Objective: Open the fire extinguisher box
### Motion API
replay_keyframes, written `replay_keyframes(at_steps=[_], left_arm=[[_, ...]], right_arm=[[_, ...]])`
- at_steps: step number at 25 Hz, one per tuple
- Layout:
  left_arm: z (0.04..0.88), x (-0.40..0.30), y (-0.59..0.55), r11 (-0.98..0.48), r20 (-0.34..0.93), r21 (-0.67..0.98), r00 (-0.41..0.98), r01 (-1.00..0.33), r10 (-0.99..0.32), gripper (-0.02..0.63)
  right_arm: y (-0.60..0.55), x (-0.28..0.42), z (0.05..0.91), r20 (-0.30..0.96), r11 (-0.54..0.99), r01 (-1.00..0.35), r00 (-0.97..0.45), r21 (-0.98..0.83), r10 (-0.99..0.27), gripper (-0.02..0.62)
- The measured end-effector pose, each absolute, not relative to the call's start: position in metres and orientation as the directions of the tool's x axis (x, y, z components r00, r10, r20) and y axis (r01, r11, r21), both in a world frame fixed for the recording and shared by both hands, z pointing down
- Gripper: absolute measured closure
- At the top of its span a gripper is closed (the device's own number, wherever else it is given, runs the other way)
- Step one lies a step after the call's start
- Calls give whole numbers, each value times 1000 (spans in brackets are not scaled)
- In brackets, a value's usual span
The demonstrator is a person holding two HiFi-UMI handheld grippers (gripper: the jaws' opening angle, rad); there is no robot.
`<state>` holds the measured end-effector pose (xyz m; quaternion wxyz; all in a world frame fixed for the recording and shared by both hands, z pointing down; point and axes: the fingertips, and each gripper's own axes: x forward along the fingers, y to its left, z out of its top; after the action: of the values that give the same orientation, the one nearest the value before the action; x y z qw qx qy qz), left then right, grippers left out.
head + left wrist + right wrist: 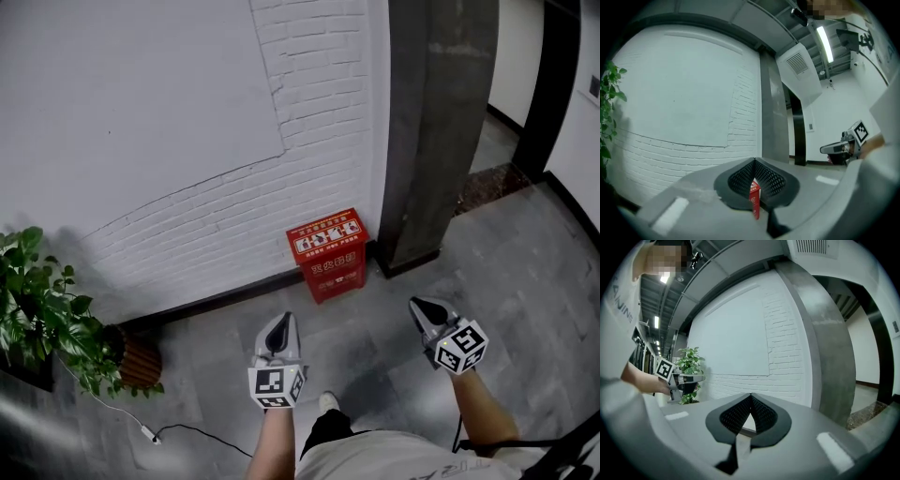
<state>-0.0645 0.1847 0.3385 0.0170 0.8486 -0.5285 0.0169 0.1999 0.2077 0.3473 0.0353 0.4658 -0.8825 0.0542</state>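
Observation:
A red fire extinguisher box stands on the grey floor against the white brick wall, its lid down, with a white label on top. My left gripper hangs a short way in front of it, shut and holding nothing. In the left gripper view a strip of the red box shows through the slit below the closed tips. My right gripper is off to the right of the box, also shut and empty, and its own view aims at the wall base beside the pillar.
A dark concrete pillar rises just right of the box. A potted plant in a wicker pot stands at the left, with a cable and plug on the floor. My shoe is below the left gripper.

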Motion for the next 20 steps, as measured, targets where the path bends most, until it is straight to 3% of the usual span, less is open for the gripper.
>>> replay_keyframes(at_steps=[9,20], left_arm=[[332,-111,67,-474,53,3,473,-881,-879,600],[348,-108,-7,-444,84,22,445,-896,-892,600]], right_arm=[[103,155,332,100,517,-854,-521,-59,-848,592],[8,158,349,125,539,-838,-546,-86,-828,592]])
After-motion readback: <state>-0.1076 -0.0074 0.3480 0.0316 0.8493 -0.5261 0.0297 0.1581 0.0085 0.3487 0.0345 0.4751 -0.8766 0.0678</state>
